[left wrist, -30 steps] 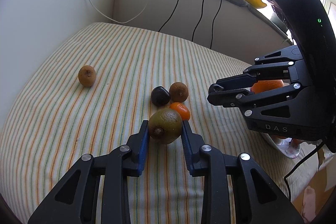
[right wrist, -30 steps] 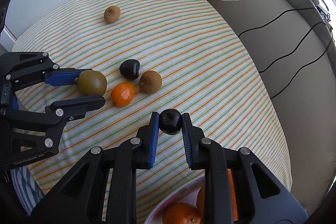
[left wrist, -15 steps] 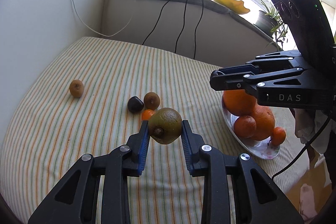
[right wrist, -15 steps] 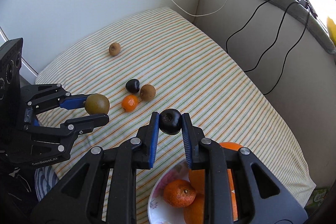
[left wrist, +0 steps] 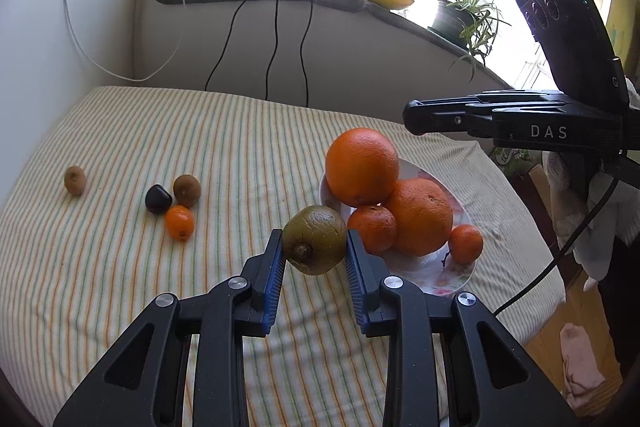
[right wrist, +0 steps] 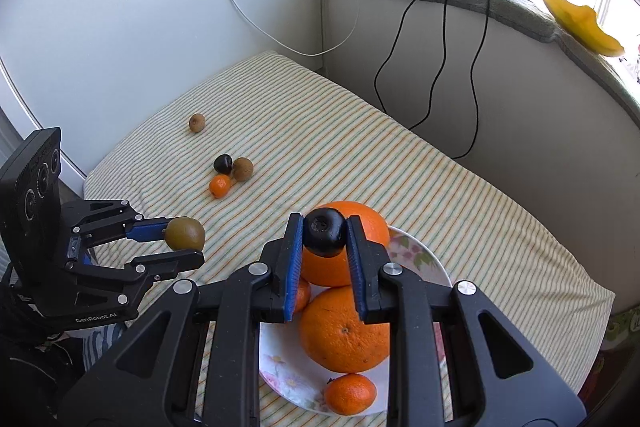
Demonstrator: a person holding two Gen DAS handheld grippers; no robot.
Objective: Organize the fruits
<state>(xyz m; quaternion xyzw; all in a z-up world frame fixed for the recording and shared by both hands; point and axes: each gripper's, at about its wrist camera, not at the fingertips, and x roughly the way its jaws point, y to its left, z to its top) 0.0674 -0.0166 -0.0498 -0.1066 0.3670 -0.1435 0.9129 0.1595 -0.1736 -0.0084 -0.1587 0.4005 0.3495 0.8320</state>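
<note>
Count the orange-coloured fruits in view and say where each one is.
5. Four sit on the plate: a big orange on top, another big orange, and two mandarins. One small mandarin lies on the striped cloth. The pile may hide more.

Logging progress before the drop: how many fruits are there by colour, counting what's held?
Orange: 5, four on the plate and a small orange fruit on the cloth.
Brown-green: 3, one large brown-green fruit held, two on the cloth.
Dark: 2, one dark fruit held, one on the cloth.
Total: 10
</note>
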